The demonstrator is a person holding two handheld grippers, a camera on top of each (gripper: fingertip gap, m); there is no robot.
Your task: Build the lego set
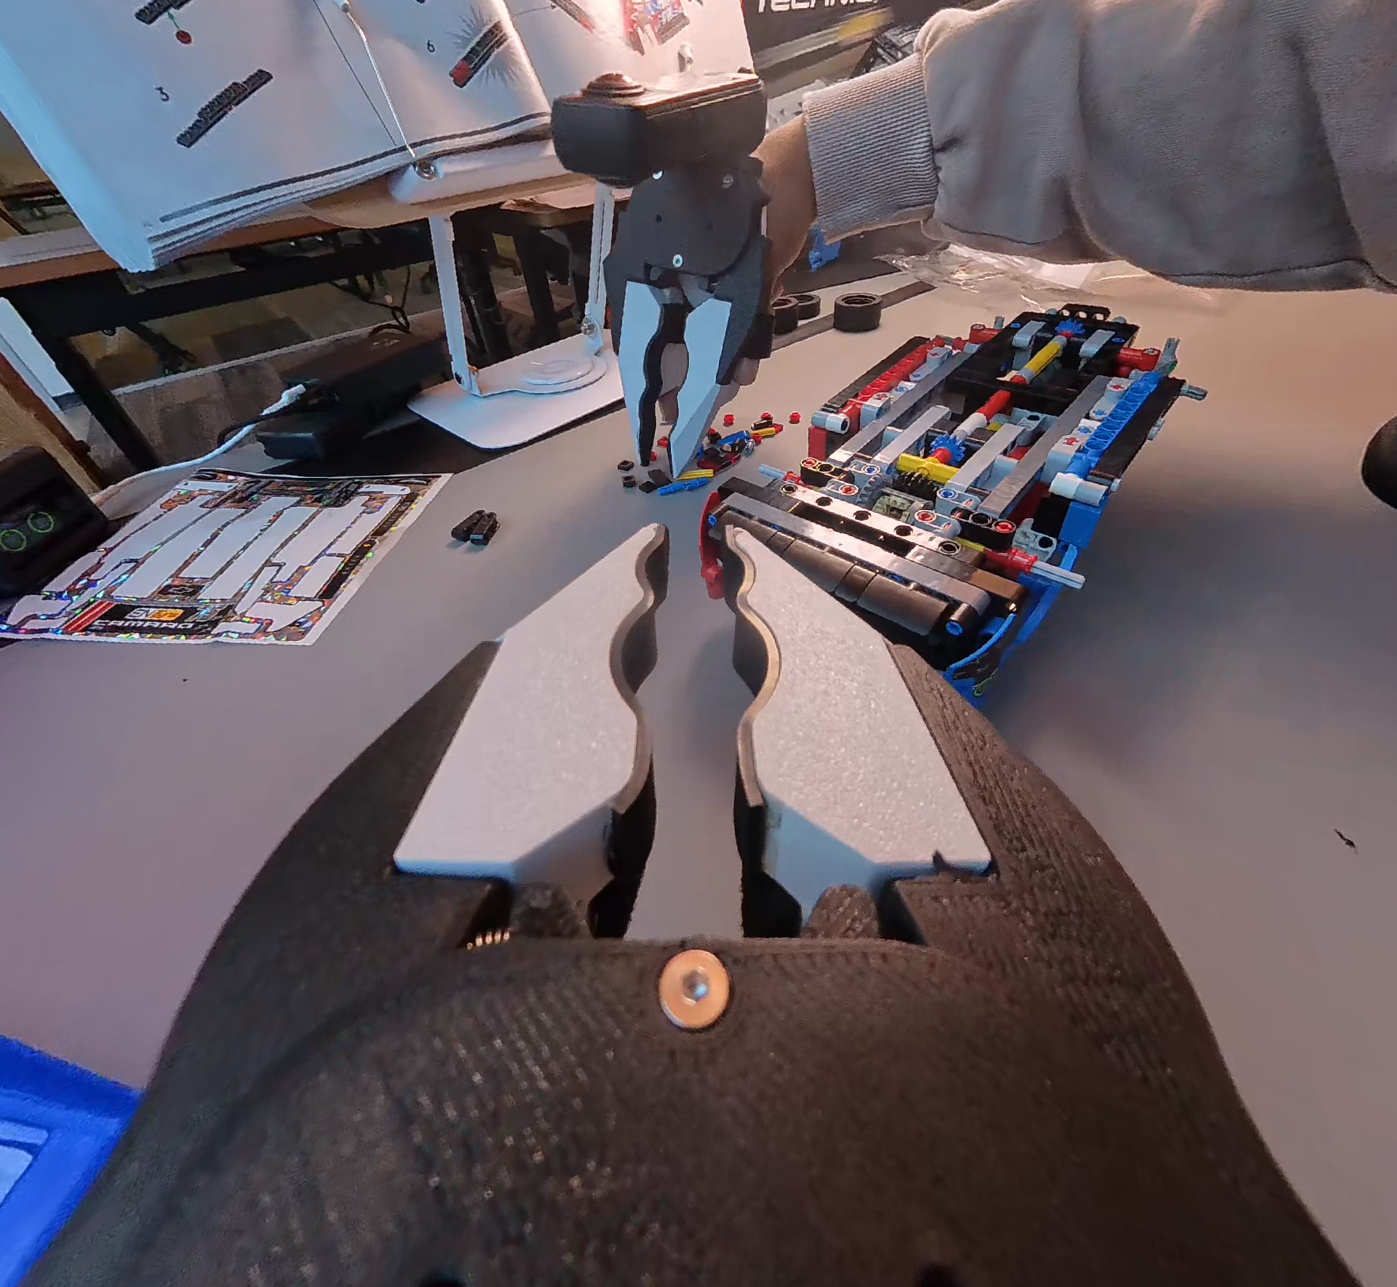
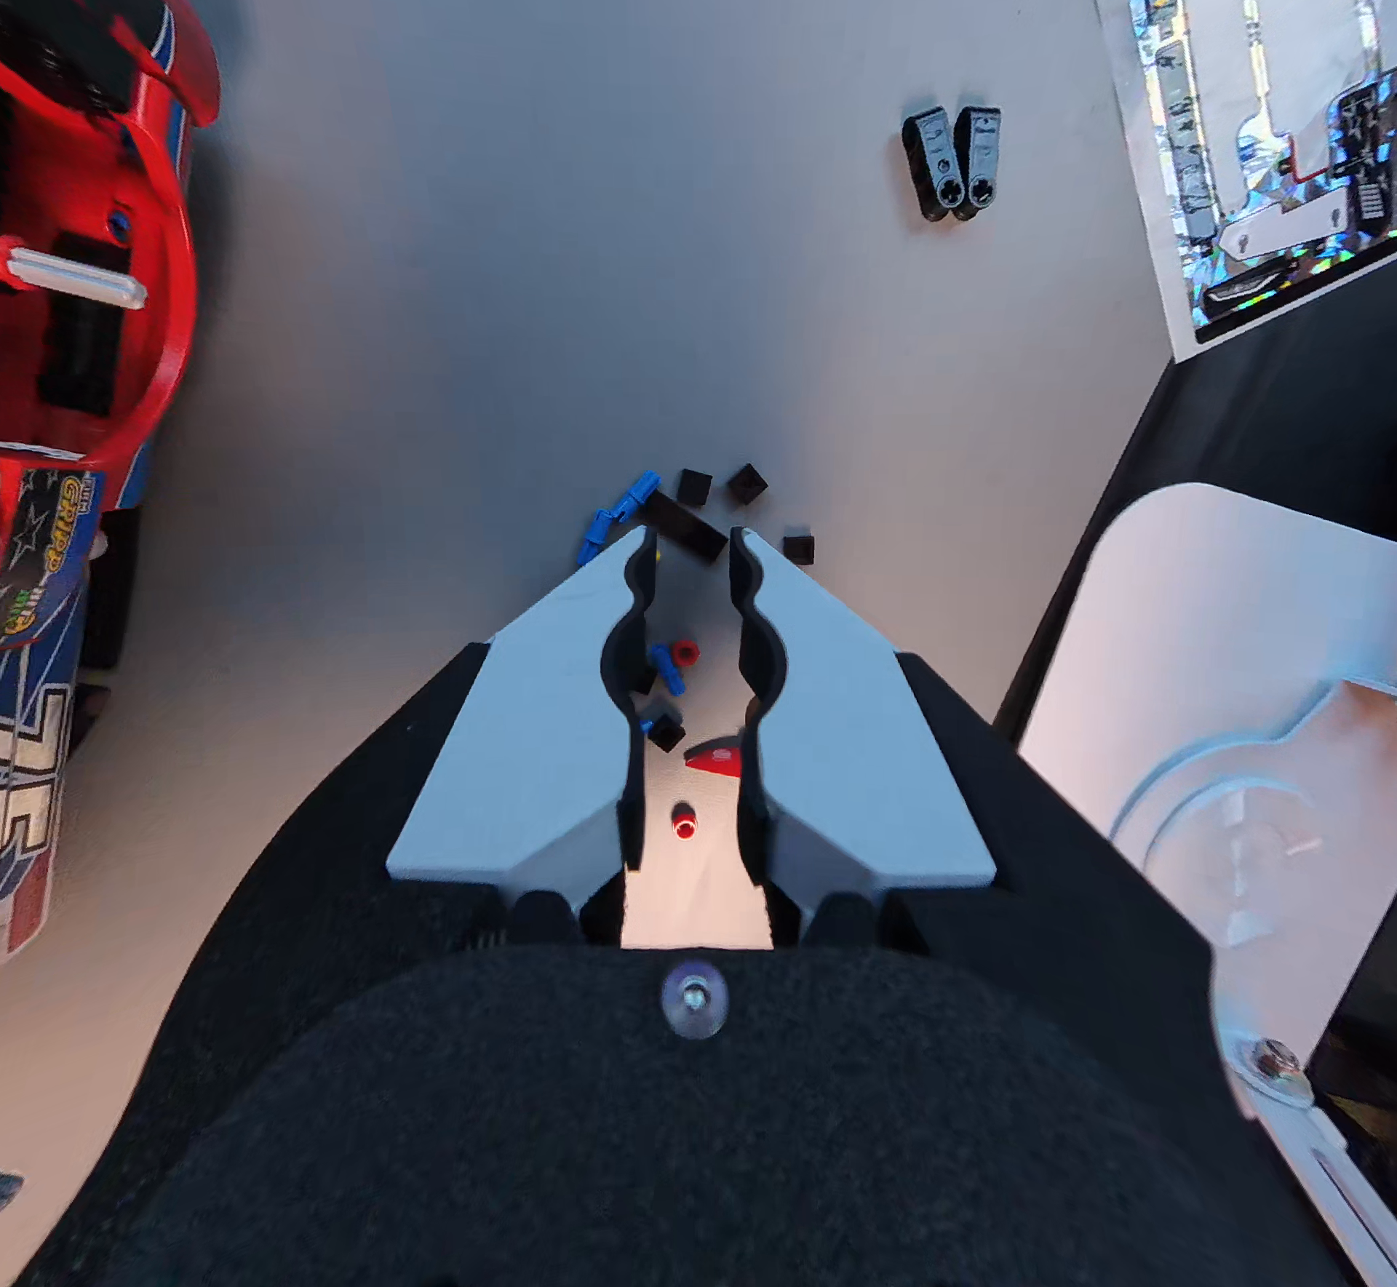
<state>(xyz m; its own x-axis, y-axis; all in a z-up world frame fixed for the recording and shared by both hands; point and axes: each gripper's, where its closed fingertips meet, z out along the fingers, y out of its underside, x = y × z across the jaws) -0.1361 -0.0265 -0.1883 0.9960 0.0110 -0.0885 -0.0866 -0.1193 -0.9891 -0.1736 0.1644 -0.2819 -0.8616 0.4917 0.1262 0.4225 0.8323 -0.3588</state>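
Here, your left tool [image 1: 694,540] hangs low over the grey counter [image 1: 227,797], released and empty, its tips just beside the red nose of the lego car [image 1: 975,487], which lies belly-up to their right. Farther off, your right tool [image 1: 664,455] points down into the loose pieces [image 2: 673,676], parted with nothing gripped; a black bar [image 2: 684,523] lies just past its tips. Two black connectors [image 2: 954,162] and the sticker sheet [image 1: 219,555] sit left, the instruction booklet [image 1: 249,34] behind.
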